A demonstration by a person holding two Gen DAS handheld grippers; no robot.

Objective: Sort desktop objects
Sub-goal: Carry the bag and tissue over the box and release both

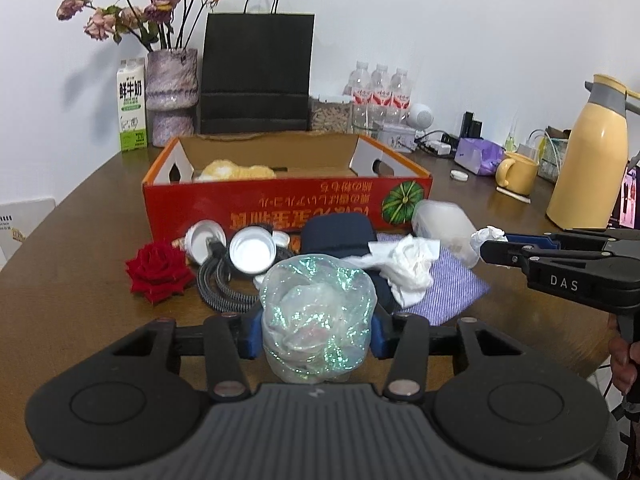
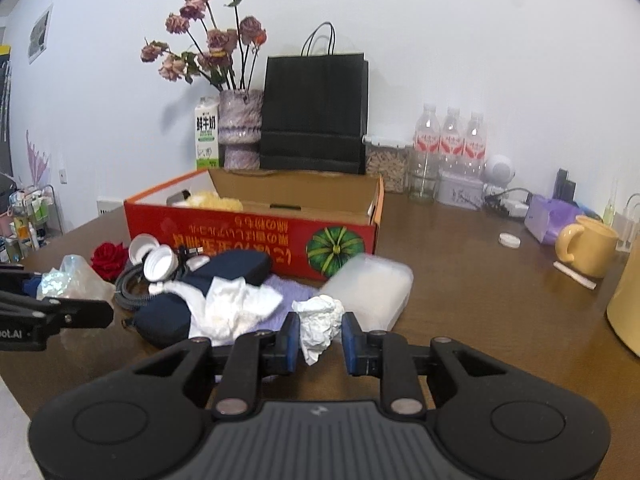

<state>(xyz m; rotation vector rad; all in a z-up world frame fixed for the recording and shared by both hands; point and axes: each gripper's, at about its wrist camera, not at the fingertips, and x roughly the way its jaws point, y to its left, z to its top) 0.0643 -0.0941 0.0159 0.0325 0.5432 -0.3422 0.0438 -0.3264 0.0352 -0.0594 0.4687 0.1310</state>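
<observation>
My left gripper (image 1: 318,334) is shut on a crumpled iridescent plastic wrap (image 1: 316,308), which bulges up between the blue pads. My right gripper (image 2: 320,342) is shut on a small white paper ball (image 2: 320,314), lifted just above the table; it shows at the right of the left wrist view too. Ahead lies a pile: a red rose (image 1: 158,272), white lids (image 1: 252,254), a braided cable (image 1: 224,286), a navy pouch (image 1: 338,234), a white tissue (image 1: 410,268), a purple cloth (image 1: 452,290) and a frosted plastic case (image 2: 368,288). Behind the pile stands an open red cardboard box (image 1: 280,200).
Along the wall stand a milk carton (image 1: 131,106), a vase of dried flowers (image 1: 172,96), a black paper bag (image 1: 258,76) and water bottles (image 1: 380,88). A yellow mug (image 1: 518,174) and a yellow flask (image 1: 588,160) stand at the right on the brown table (image 1: 80,240).
</observation>
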